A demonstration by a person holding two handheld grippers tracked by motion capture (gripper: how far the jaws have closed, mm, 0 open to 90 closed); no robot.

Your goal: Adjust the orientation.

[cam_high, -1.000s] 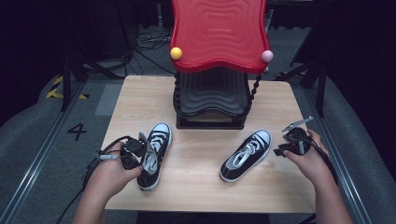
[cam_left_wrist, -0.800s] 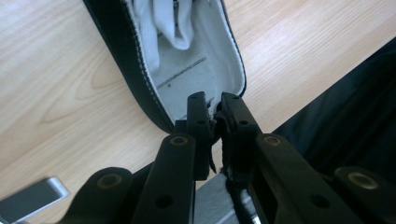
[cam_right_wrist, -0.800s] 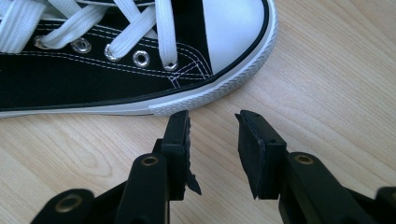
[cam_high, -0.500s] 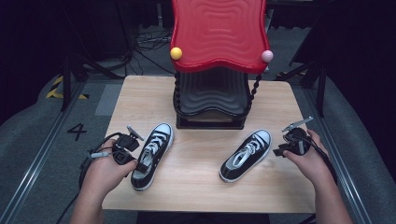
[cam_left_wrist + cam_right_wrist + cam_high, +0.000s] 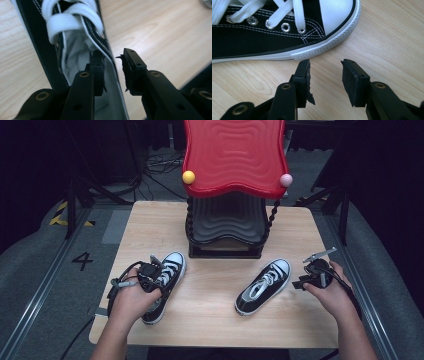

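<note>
- Left fingers (image 5: pixel 96 65) are parted and have just been opening up. One sits inside the left shoe (image 5: pixel 72 22), down by the collar, and the other is outside its side wall. So the wall is between them, but there's a visible gap and I wouldn't call it a grip.
- Right fingers (image 5: pixel 302 72) are spread too and have just been opening, with nothing between them. They're just beside the white rubber toe of the right shoe (image 5: pixel 262 42), not touching it.
- Both shoes lie flat on the wooden surface (image 5: pixel 215 305), well apart. The left one is toward the near left corner and the right one is near the middle, each with its toe pointing away toward the rack (image 5: pixel 227 225).
- The rack stands at the far side of the surface. Its black shelf looks bare from the high view, though the red top hides a lot of it.
- My read is that this is early days. If the shoes are headed for the rack, neither one is lifted or even properly grabbed yet, so basically everything is left to do. The left shoe looks closest to getting picked up.
</note>
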